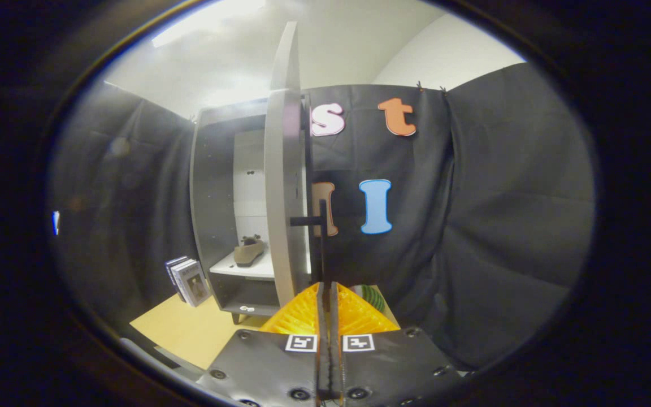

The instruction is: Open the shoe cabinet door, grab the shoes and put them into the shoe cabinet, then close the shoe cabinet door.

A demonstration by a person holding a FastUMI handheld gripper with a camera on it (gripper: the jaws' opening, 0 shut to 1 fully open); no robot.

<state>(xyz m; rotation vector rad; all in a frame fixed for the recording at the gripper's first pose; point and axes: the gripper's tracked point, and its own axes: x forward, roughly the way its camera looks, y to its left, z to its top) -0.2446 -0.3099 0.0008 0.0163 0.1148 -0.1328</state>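
Between closed fingers (327,294), upright door handle (322,243).

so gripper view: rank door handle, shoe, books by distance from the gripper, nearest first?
The gripper is shut on the handle.
1. Door handle: thin black bar on the open cabinet door, pinched between the fingers.
2. Shoe: brown, on the white shelf inside the cabinet, beyond the door, left of the fingers.
3. Books: standing on the floor left of the cabinet; too close to call against the shoe.
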